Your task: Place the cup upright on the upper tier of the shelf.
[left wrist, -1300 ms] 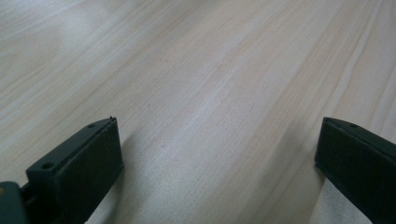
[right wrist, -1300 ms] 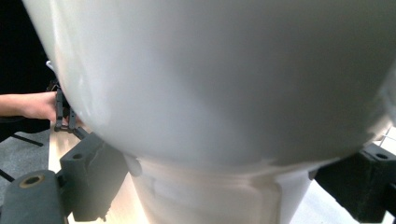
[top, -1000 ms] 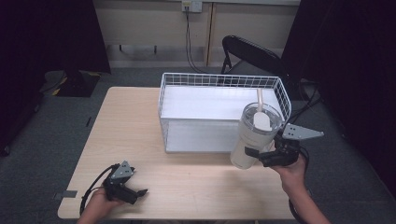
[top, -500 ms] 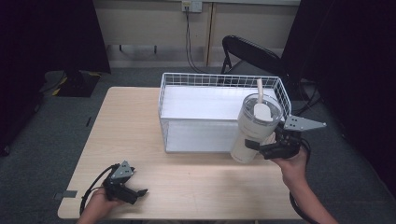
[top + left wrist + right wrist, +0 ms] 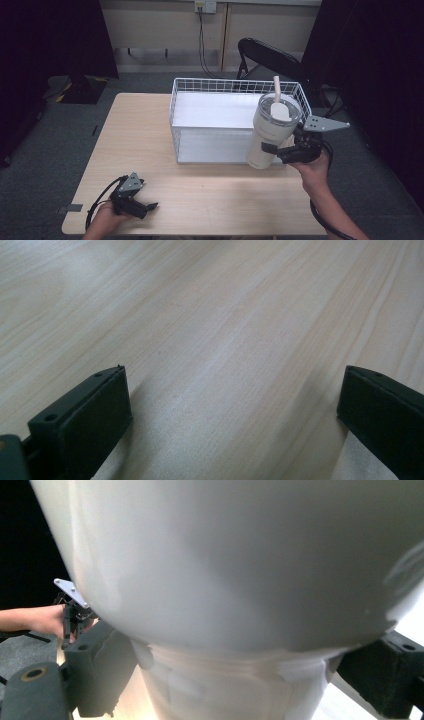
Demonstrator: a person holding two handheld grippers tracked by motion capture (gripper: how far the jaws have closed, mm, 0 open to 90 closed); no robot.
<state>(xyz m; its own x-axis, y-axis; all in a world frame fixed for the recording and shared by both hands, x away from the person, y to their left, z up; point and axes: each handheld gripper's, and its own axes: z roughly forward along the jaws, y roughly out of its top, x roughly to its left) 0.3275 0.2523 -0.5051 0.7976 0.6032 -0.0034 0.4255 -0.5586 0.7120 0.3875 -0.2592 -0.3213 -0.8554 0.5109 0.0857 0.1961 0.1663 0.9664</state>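
While the left tongs [image 5: 148,205] rest with jaws spread wide on the pale, fine-grained wooden desk [image 5: 215,195] at its near left, the right tongs [image 5: 270,150] clamp the narrow base of a smooth cream tumbler [image 5: 272,131]. Tapered, clear-lidded, with a straw, it stands upright off the desk against the near right corner of a white wire basket [image 5: 200,85].
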